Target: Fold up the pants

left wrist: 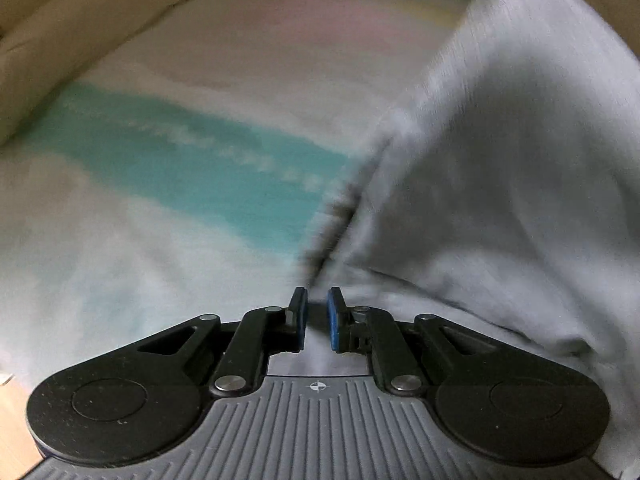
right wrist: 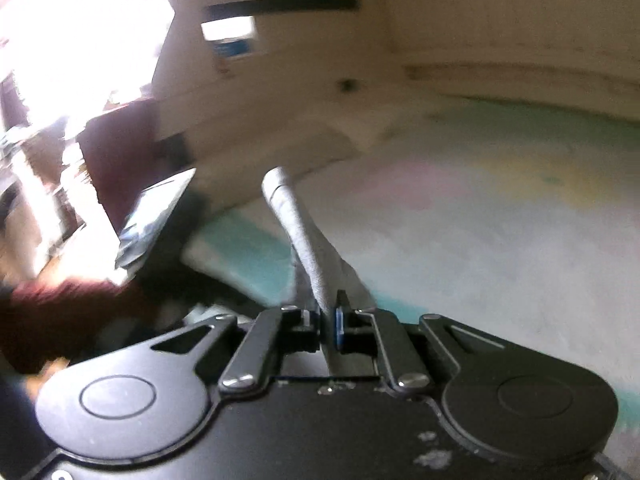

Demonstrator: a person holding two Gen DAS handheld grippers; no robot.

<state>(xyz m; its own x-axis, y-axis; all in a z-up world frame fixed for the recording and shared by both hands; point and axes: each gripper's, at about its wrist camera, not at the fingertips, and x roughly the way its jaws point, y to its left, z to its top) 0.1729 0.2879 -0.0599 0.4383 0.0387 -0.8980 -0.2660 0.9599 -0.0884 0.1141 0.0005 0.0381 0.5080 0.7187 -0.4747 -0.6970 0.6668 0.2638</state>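
Apparently unlabelled, the grey pants [left wrist: 500, 184] are pinched by both left tongs [left wrist: 317, 312] and right tongs [right wrist: 328, 320].

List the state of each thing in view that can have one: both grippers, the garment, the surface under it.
Left gripper: jaws nearly shut, pinching a fold of fabric.
Right gripper: jaws shut on a bunched strip of fabric.
Light grey pants: lifted and draped, not yet folded flat.
Pastel-patterned bed sheet: spread flat beneath the pants.
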